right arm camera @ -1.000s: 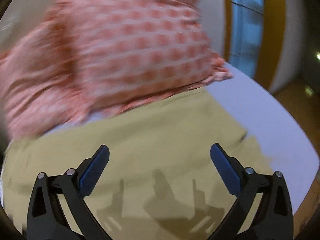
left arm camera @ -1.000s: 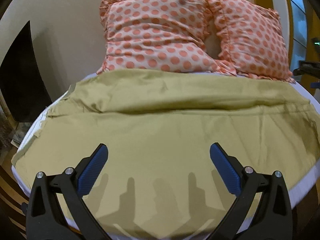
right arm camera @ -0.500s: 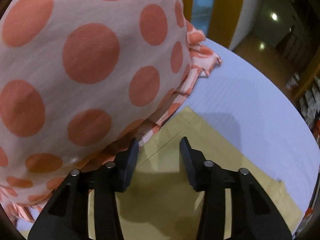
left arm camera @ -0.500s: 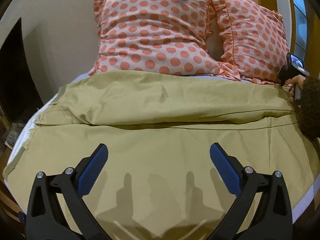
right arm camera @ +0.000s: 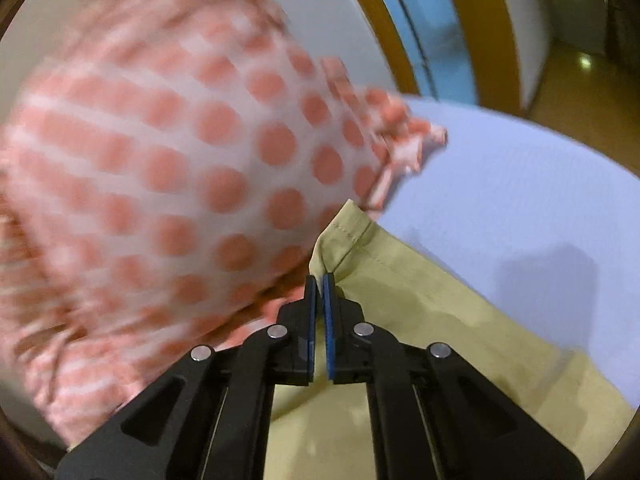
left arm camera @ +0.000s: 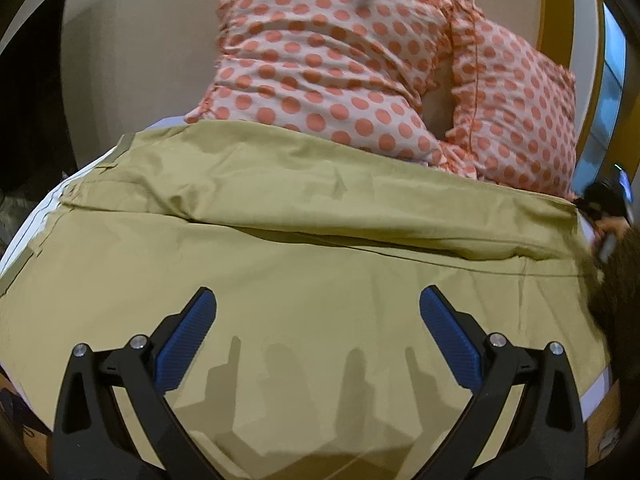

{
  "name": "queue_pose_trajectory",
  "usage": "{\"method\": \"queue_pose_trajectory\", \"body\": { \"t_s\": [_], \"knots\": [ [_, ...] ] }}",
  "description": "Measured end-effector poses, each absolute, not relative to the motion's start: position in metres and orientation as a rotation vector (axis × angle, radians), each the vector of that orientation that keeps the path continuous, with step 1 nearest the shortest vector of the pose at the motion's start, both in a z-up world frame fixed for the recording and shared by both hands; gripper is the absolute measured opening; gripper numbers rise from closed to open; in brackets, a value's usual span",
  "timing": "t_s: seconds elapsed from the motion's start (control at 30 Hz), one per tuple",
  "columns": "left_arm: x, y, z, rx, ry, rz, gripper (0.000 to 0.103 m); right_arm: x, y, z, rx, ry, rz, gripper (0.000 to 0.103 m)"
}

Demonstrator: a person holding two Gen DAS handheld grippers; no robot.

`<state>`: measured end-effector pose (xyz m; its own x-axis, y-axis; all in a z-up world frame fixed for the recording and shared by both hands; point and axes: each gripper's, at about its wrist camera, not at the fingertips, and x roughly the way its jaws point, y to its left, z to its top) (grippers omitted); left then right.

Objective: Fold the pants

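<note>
The khaki pants (left arm camera: 304,264) lie spread across the bed, the two legs side by side with a seam line between them. My left gripper (left arm camera: 318,308) is open and empty, hovering over the near leg. In the right wrist view my right gripper (right arm camera: 320,280) is shut on the hem corner of the pants (right arm camera: 344,236), lifted slightly beside the pillow. The right gripper also shows at the far right edge of the left wrist view (left arm camera: 604,200), at the end of the far leg.
Two pink polka-dot pillows (left arm camera: 340,72) lean against the wall behind the pants; one fills the left of the right wrist view (right arm camera: 160,168). The pale blue bed sheet (right arm camera: 520,184) lies to the right. A dark opening (left arm camera: 24,100) is at the left.
My right gripper has closed on the pants' hem corner; it was open half a second ago. The left gripper stays open and has shifted slightly over the pants.
</note>
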<state>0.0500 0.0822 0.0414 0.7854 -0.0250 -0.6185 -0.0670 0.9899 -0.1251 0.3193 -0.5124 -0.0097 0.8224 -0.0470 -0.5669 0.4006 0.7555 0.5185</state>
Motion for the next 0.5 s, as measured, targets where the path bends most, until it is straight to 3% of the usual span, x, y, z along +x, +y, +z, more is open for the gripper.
{"method": "queue_pose_trajectory", "body": {
  "t_s": [0.2, 0.37, 0.4, 0.5],
  "knots": [
    [0.029, 0.104, 0.053, -0.174, 0.622, 0.028, 0.101, 0.159, -0.506, -0.012, 0.763, 0.47, -0.12, 0.004],
    [0.026, 0.116, 0.07, -0.165, 0.591, 0.011, 0.101, 0.093, -0.494, -0.037, 0.928, 0.596, -0.087, 0.005],
    [0.029, 0.119, 0.074, -0.17, 0.594, 0.003, 0.101, 0.097, -0.496, -0.047, 0.956, 0.639, -0.082, 0.007],
    [0.037, 0.128, 0.08, -0.186, 0.626, -0.012, 0.101, 0.082, -0.486, -0.046, 0.984, 0.672, -0.068, 0.03]
  ]
}}
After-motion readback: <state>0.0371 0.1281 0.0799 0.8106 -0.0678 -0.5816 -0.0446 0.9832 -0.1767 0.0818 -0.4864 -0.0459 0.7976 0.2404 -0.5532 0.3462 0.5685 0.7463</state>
